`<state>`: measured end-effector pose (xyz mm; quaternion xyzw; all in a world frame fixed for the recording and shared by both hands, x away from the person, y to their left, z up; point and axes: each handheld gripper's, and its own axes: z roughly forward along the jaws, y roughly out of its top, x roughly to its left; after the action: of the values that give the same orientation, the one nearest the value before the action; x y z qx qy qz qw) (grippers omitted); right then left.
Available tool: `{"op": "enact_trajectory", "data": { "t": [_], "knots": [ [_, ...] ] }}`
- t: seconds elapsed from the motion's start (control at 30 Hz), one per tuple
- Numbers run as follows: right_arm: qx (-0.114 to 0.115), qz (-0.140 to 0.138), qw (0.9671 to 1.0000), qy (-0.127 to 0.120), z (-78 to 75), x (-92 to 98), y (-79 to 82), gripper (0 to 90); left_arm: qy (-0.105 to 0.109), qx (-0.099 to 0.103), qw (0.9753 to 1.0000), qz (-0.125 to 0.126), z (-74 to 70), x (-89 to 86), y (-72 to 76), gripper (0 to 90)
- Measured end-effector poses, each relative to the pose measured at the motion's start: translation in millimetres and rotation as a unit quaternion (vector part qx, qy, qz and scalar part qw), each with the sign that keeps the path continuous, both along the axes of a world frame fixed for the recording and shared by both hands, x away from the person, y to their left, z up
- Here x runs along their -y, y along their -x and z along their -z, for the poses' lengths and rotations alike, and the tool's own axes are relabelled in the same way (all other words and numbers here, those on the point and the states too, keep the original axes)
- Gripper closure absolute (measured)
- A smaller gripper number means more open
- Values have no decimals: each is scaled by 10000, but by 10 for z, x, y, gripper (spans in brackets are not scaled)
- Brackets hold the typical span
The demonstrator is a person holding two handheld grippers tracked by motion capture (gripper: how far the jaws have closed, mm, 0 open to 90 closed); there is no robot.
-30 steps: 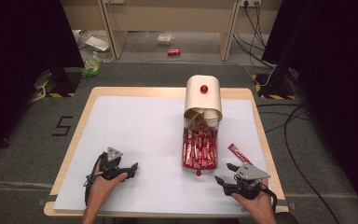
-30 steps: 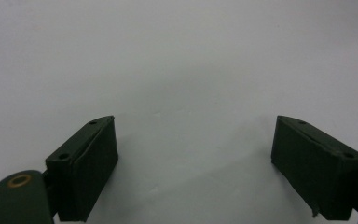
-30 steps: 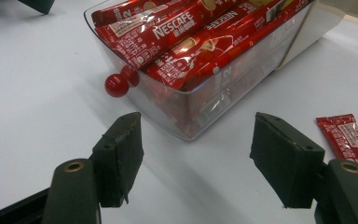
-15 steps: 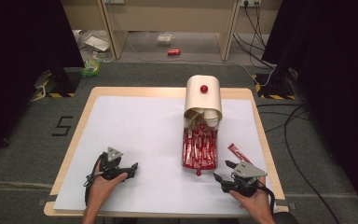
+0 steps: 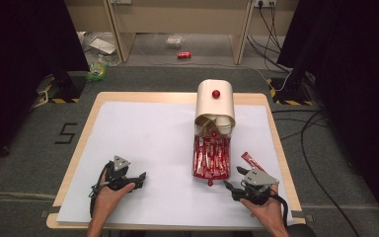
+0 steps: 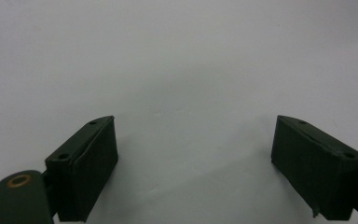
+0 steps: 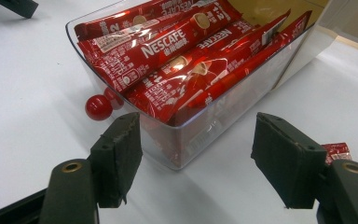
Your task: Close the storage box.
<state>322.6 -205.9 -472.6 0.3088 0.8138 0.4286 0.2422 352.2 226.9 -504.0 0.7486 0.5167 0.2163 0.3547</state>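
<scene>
Left black two-jaw gripper [image 5: 140,177] low over bare white table sheet [image 5: 148,133], near front-left edge; jaws wide apart, nothing between them. Centre-right: clear plastic drawer tray [image 5: 210,159] pulled out from cream rounded dispenser box [image 5: 215,101], packed with red Nescafe stick sachets [image 7: 168,46]; small red ball knob [image 7: 98,107] at tray's front wall. Right black two-jaw gripper [image 5: 228,186] just beside tray's front corner, jaws apart, corner between them, not touching. Loose red sachet [image 5: 252,161] on sheet right of tray, beside right gripper.
</scene>
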Motion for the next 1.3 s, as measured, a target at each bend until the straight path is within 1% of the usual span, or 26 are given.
{"op": "enact_trajectory", "data": {
  "t": [0.07, 0.43, 0.57, 0.73, 1.03, 1.13, 1.3],
  "knots": [
    [-19, -13, 10000, 26, 1, -15, -3, 330, 3, -5, 10000, -2, -1, -1, 0, 137],
    [30, -43, 9997, 240, -3, -96, -35, 314, -3, -4, 10000, 3, -1, 0, -1, 137],
    [3, -22, 9997, 240, -4, -102, -50, 312, 5, -4, 10000, -3, -1, -1, 0, 138],
    [20, -38, 9997, 252, -4, -119, -66, 309, 4, -2, 10000, -1, -1, -1, 0, 138],
    [38, 27, 9996, 286, -5, -139, -100, 307, 10, -9, 10000, 2, -1, -3, -1, 138],
    [18, 40, 9996, 272, -5, -140, -114, 307, 2, -1, 10000, -1, 0, 0, 0, 137],
    [58, 26, 9997, 245, -12, -158, -126, 305, 1, -3, 10000, 0, -1, -1, 0, 137]
  ]
}}
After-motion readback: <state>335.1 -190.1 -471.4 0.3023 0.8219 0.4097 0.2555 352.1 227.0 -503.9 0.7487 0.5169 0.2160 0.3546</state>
